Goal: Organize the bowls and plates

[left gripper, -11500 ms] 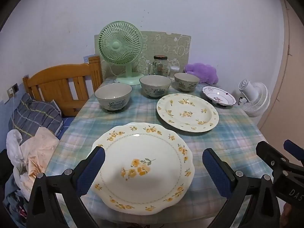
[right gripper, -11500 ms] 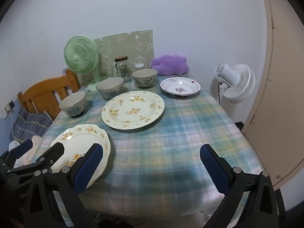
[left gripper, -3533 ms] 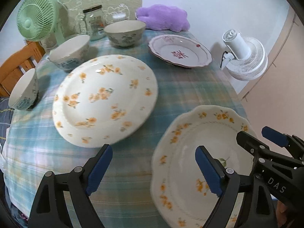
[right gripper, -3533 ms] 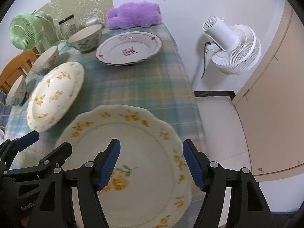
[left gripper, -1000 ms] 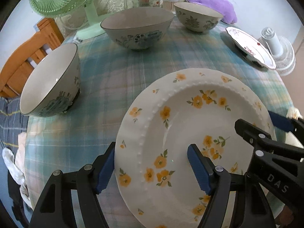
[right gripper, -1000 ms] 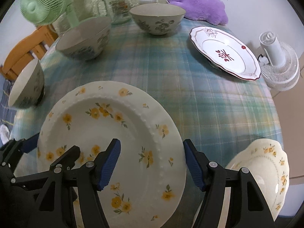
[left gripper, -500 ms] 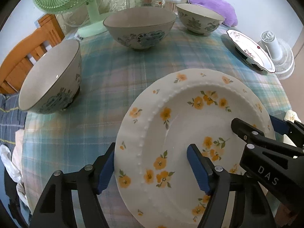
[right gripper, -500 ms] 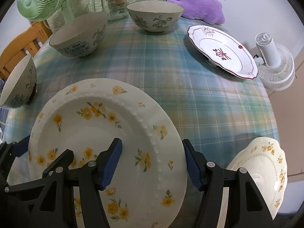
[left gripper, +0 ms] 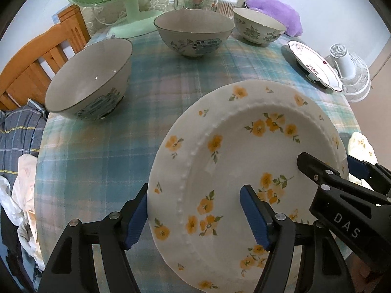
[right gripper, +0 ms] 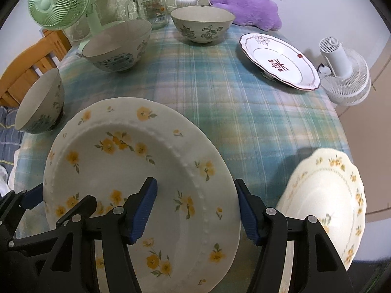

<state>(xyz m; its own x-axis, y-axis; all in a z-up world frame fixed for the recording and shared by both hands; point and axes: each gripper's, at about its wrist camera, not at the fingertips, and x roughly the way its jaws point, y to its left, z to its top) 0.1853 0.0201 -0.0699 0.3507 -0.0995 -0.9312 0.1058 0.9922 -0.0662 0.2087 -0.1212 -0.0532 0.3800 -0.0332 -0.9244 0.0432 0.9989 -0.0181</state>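
The large plate with yellow flowers (left gripper: pixel 246 151) is tilted above the near part of the plaid tablecloth (left gripper: pixel 171 78), carried by both grippers at once. The left gripper (left gripper: pixel 195 216) straddles the plate's left rim, one blue pad under the edge and one on the face; the right gripper (right gripper: pixel 195 210) clamps the opposite rim in the same way, so each is closed on the plate. Only the right wrist view shows the scalloped flowered plate (right gripper: pixel 327 200) in full at the table's near right corner; the left view catches just a sliver of it. The red-trimmed plate (right gripper: pixel 281 61) lies farther back on the right. Three bowls stand apart along the left and back: the nearest bowl (left gripper: pixel 90 83), the middle bowl (left gripper: pixel 193 34) and the far bowl (left gripper: pixel 259 28). Behind them are a green fan (right gripper: pixel 58 5), a glass jar (right gripper: pixel 150 2) and a purple cushion (right gripper: pixel 246 7).
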